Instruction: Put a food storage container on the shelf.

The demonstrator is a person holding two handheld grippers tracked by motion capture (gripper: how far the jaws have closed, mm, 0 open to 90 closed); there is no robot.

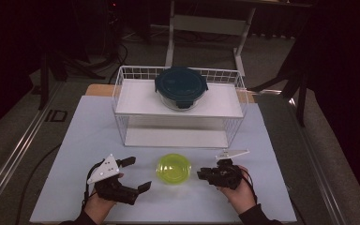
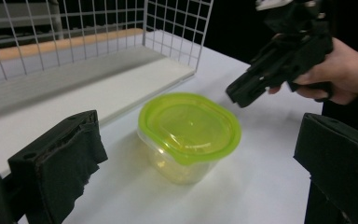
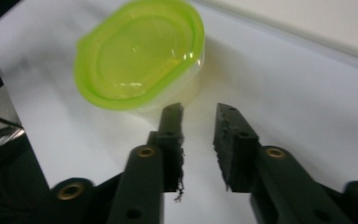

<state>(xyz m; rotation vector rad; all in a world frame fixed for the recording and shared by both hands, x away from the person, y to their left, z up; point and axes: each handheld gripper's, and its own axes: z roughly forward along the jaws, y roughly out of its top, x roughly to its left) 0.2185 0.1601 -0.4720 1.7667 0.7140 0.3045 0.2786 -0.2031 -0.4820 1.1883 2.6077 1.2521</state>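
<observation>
A dark room surrounds a pale table top (image 1: 79, 140), where a white wire rack (image 1: 122, 101) stands at the far middle with a dark blue lidded glass container (image 1: 181, 86) on its upper shelf. Near the person, between the two hands, a small clear tub with a lime-green lid (image 1: 174, 168) sits on the table, lid on. The left gripper (image 1: 131, 173) rests just left of the tub with its jaws spread wide and nothing between them; in the left gripper view the tub (image 2: 189, 135) lies ahead of the gap. The right gripper (image 1: 200, 174) points at the tub from the right, close to its side, its jaws parted narrowly and empty, the tips just short of the tub (image 3: 140, 56) in the right gripper view
</observation>
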